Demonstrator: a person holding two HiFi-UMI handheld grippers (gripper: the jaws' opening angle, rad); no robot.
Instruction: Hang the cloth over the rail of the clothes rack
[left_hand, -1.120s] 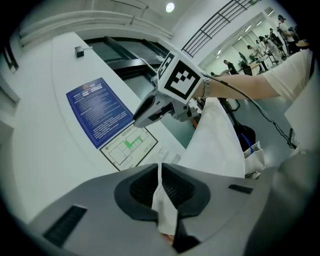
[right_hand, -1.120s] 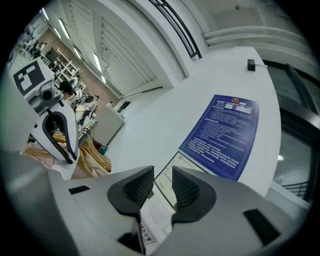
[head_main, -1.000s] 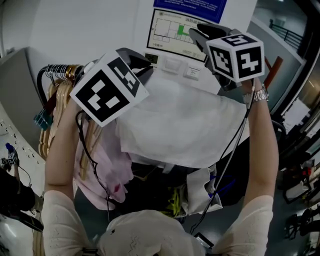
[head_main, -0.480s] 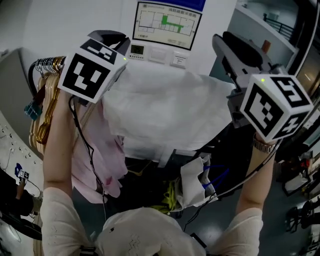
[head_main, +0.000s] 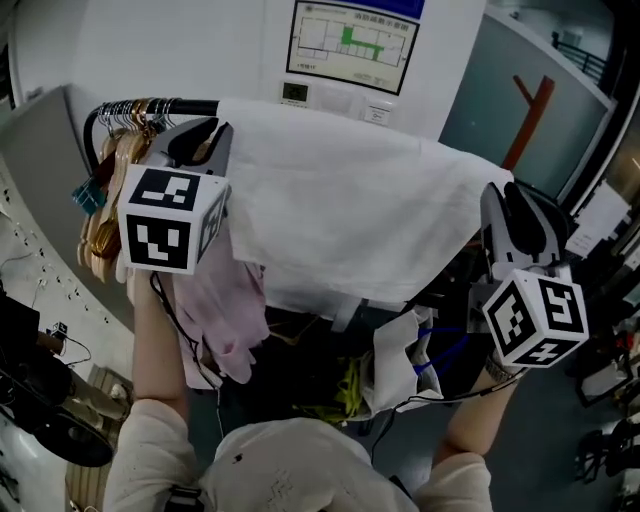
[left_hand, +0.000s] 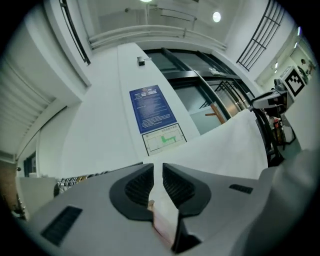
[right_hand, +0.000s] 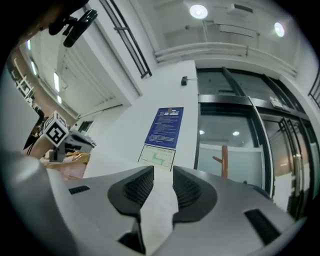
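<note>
A white cloth (head_main: 350, 220) lies spread over the black rail (head_main: 190, 106) of the clothes rack and hangs down towards me. My left gripper (head_main: 212, 130) is at the cloth's left edge, just below the rail. Its jaws are opening, with a fold of cloth still between the pads low down in the left gripper view (left_hand: 158, 172). My right gripper (head_main: 505, 200) sits lower at the cloth's right corner. It is shut on the cloth, which runs through its jaws (right_hand: 163, 177).
Wooden hangers (head_main: 110, 190) crowd the rail's left end, and a pink garment (head_main: 225, 310) hangs under the cloth. A floor-plan sign (head_main: 352, 40) is on the wall behind. A brown stand (head_main: 528, 115) is at the right, with bags and cables (head_main: 400, 370) below.
Both grippers have come down from up near the wall sign, the right one farthest, out to the lower right. The cloth has spread over the rail.
</note>
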